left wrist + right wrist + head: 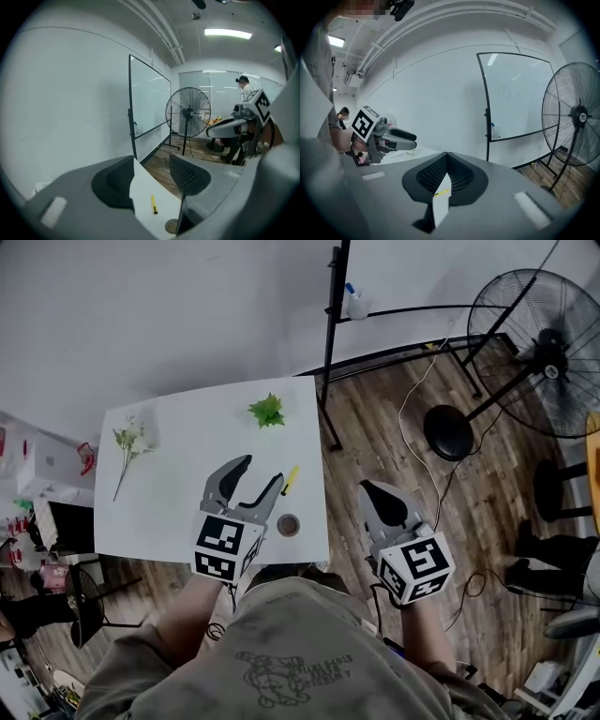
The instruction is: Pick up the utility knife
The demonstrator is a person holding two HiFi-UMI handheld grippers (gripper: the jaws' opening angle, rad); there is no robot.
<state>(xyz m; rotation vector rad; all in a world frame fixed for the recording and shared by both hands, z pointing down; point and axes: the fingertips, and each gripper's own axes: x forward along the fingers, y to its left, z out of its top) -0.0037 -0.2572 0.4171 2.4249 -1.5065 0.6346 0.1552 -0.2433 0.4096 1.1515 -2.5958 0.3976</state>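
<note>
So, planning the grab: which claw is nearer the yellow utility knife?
Left. The left claw is open just beside the utility knife; the right claw, shut, hangs off the table, farther right.

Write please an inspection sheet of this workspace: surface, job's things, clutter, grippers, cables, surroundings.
Surface: white table, mostly bare.
Job's things: yellow utility knife lies near the table's right edge, not gripped.
Clutter: green sprig; flower stem; small round brown object beside the knife.
Grippers: left gripper open above the table, knife ahead of its jaws; right gripper shut, empty, over the wooden floor.
Cables: white cable on the floor.
Surroundings: standing fan; whiteboard stand.
</note>
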